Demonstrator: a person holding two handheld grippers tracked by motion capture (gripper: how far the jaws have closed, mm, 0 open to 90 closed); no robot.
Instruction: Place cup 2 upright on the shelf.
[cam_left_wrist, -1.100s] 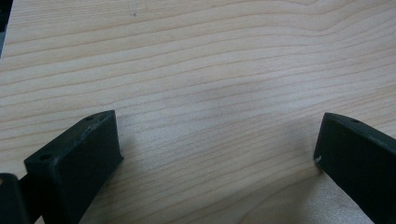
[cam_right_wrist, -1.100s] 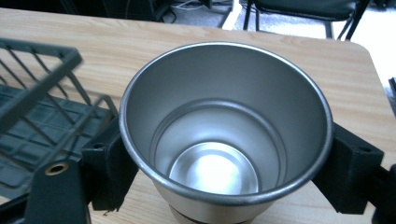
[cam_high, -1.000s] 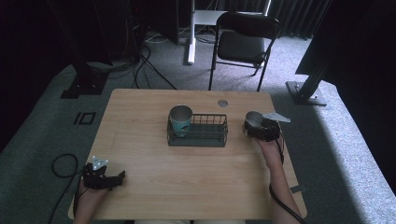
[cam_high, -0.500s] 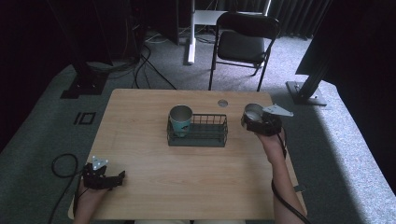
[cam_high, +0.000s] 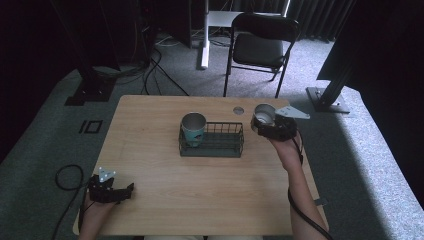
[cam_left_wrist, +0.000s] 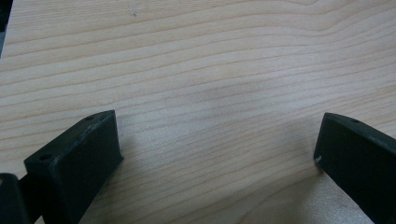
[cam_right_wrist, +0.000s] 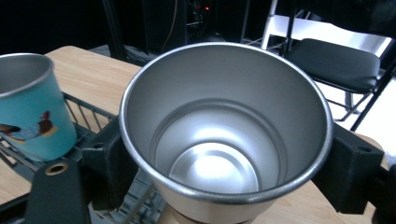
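Steel cup (cam_high: 263, 114) sits upright in the right gripper (cam_high: 274, 127), jaws pinching it from opposite sides just under the rim, mouth up, held above the table's (cam_high: 150, 150) far right part. Right gripper view looks straight down into the cup (cam_right_wrist: 224, 135): empty, bright bottom, black jaws pressed against its wall on either side. Wire basket (cam_high: 212, 141) lies just to the left of the held cup in the high view, long axis running left to right across the table; its right half is free. Blue cup (cam_high: 193, 128) already stands upright in the basket's left end, and shows at the left edge of the right gripper view (cam_right_wrist: 32, 107), basket wires (cam_right_wrist: 88, 121) below it. So the carry, as I judge it, goes leftward and a little toward the person, then down into the open right-hand space, keeping the cup vertical and clear of the basket's right wall and of the blue cup. Right hand is much the nearer one for this. Left gripper (cam_high: 109, 190) rests at the near left corner of the table, well apart from the basket, jaws spread wide with bare wood (cam_left_wrist: 210, 93) between them, gripping nothing. Small round hole (cam_high: 238, 109) in the tabletop lies just behind the basket, beside the cup.
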